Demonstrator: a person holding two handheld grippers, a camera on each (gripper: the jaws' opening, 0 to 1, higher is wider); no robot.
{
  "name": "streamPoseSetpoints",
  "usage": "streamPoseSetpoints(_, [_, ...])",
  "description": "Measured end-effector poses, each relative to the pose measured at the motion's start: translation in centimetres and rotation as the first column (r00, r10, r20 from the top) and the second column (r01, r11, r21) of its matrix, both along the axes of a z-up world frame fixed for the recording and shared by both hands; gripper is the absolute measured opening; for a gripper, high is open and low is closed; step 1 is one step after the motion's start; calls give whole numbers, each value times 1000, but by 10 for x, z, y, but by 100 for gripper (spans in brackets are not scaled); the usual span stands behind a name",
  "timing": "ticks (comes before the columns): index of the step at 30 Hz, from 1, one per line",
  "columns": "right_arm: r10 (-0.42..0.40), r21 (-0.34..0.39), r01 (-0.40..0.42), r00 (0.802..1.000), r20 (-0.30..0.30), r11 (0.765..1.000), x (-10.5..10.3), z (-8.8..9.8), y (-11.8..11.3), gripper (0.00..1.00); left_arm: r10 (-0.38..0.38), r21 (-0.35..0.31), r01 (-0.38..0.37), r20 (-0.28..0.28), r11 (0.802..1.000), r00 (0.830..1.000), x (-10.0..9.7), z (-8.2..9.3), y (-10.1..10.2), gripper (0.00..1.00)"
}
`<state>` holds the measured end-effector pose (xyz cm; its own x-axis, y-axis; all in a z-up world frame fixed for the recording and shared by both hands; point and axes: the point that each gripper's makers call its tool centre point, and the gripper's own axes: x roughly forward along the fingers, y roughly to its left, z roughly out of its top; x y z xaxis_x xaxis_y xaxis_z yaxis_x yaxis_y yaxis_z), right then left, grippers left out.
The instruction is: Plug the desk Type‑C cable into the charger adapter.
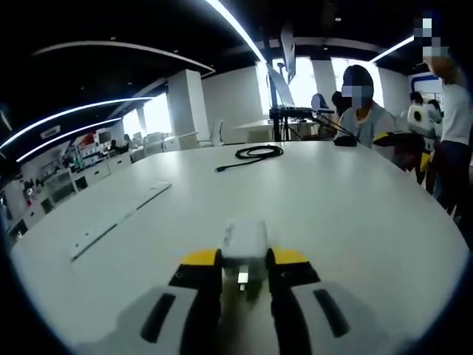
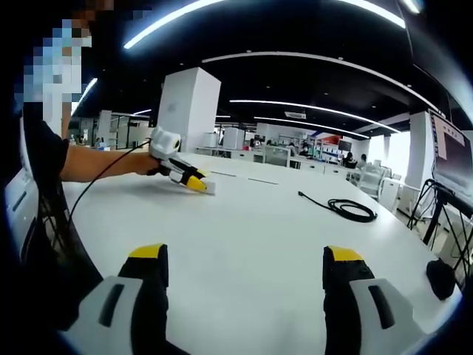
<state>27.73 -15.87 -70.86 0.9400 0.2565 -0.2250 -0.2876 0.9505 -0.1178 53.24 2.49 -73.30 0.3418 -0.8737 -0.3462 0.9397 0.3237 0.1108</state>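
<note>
Black cable (image 1: 256, 153) lay coiled on the white table (image 1: 355, 222), well ahead of both grippers, free end pointing toward the left side (also seen in the right gripper view (image 2: 353, 209)). White charger (image 1: 244, 240) sat clamped between the left gripper's (image 1: 244, 259) yellow-tipped jaws, resting low on the table. Right gripper (image 2: 245, 265) hovered with jaws wide apart, holding nothing.

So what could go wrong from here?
The left gripper pinches the white charger adapter only at its near end, so it might twist when pushed. The black cable lies coiled far across the table; the open right gripper may struggle to pick up its thin plug.
</note>
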Motion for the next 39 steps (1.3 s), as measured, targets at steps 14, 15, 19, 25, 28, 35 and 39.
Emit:
streamPoseSetpoints(14, [8, -3, -8, 1000, 4, 1000, 1, 3, 4, 87, -15, -6, 15, -3, 1000, 1000, -7, 1, 5, 22])
streamPoseSetpoints(15, [8, -3, -8, 1000, 5, 1000, 1, 3, 4, 87, -16, -7, 16, -3, 1000, 1000, -8, 1, 6, 22])
streamPoseSetpoints(19, [6, -3, -6, 1000, 4, 1000, 0, 3, 4, 87, -23, -11, 23, -5, 1000, 1000, -11, 2, 8, 22])
streamPoseSetpoints(25, [7, -4, -7, 1000, 4, 1000, -1, 3, 6, 87, -32, -16, 32, -5, 999, 999, -17, 3, 12, 22])
streamPoseSetpoints(28, [8, -5, -8, 1000, 4, 1000, -2, 3, 8, 87, -35, -19, 35, -8, 999, 999, -19, 3, 14, 22])
streamPoseSetpoints(35, [9, -7, -9, 1000, 7, 1000, -4, 6, 9, 87, -47, -24, 46, -11, 999, 999, -25, 4, 18, 22])
streamPoseSetpoints(39, [11, -9, -11, 1000, 7, 1000, -4, 6, 11, 87, -53, -27, 52, -15, 998, 998, -27, 4, 19, 22])
